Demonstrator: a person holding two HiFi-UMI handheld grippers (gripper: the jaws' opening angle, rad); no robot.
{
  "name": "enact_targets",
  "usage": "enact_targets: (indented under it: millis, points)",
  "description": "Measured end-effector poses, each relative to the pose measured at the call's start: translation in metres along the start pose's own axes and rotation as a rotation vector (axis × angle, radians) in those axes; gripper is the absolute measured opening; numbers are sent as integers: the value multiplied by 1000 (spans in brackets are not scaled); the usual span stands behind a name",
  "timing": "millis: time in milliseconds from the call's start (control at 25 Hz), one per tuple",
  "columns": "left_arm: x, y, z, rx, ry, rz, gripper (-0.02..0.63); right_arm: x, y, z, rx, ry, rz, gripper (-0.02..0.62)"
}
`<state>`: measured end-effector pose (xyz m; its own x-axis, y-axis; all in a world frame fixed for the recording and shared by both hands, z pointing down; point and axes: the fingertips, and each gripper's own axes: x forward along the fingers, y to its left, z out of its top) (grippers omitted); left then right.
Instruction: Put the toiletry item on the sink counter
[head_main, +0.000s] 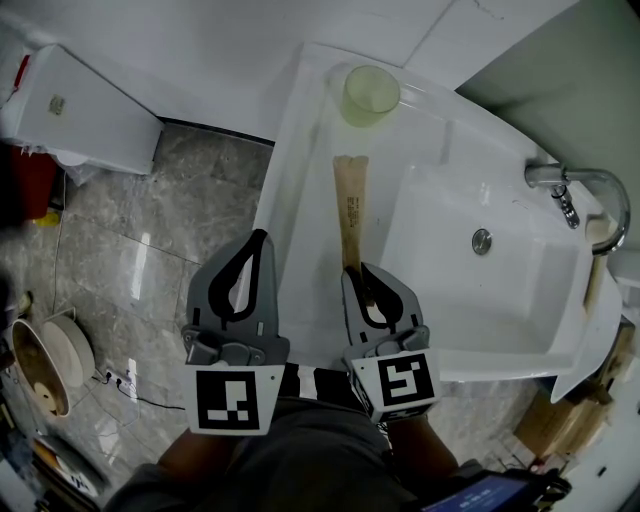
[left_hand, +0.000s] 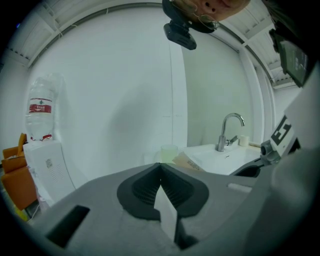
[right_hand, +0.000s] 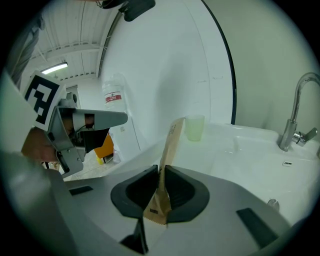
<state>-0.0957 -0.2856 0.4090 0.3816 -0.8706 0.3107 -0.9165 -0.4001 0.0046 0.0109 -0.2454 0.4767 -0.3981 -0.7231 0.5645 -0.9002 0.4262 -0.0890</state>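
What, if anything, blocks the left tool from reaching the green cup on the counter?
Probably nothing, so likely yes: the left tool is shut and empty, and bare counter lies before the cup.

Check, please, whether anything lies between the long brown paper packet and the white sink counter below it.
Nothing visible does. The right gripper holds the long brown paper packet over a bare strip of white sink counter; the pale green plastic cup stands past its far end, apart.

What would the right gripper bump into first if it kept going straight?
Probably the pale green translucent plastic cup on the white sink counter. The long tan paper packet in the right gripper points at it, so that tip would likely touch first.
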Motion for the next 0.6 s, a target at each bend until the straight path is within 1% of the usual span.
enact_targets:
  millis: [440,600]
  points:
    - [3,6,-8,-8,14,-3,11,8,3,-4,10,11,-3,46]
    - [3,6,-11,3,25,-11,11,9,4,-7,9,16,-4,46]
